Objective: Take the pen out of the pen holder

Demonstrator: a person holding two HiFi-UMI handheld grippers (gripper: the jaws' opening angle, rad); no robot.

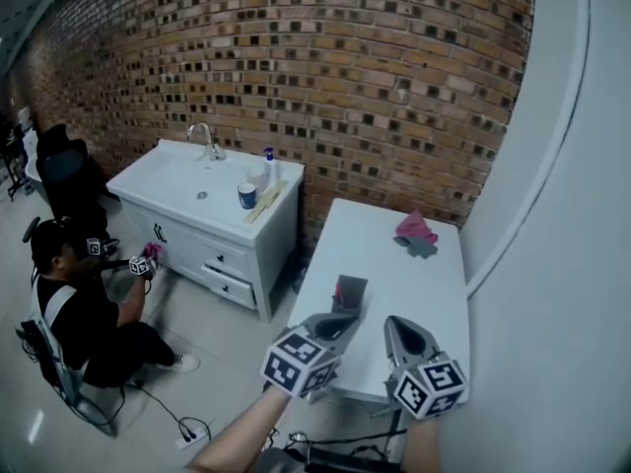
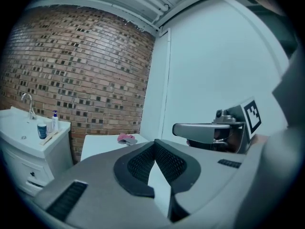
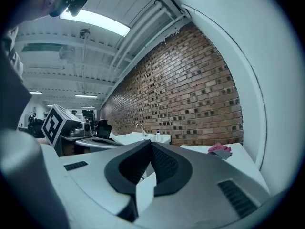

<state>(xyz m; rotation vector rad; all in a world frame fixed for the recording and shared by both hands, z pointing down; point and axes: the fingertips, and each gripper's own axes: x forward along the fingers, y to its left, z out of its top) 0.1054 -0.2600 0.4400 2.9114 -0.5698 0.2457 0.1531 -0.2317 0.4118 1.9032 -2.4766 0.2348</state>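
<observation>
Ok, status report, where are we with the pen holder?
Left gripper shut, empty. Right gripper shut, empty. Pen holder on white table, ahead, not gripped. Pink cloth at far end, clear of the path.

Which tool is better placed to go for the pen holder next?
Left, probably: left tool points straight at the pen holder; right tool sits off to its right. Both shut.

table [image 1: 419, 279] centre-right, its far end at the wall [image 1: 375, 67] | pen holder [image 1: 349, 292] on its near left part | cloth [image 1: 416, 231] on its far end | sink cabinet [image 1: 182, 180] left of table | cup [image 1: 246, 196] and bottle [image 1: 269, 166] on cabinet's right end | person [image 1: 84, 313] lower left, before cabinet
</observation>
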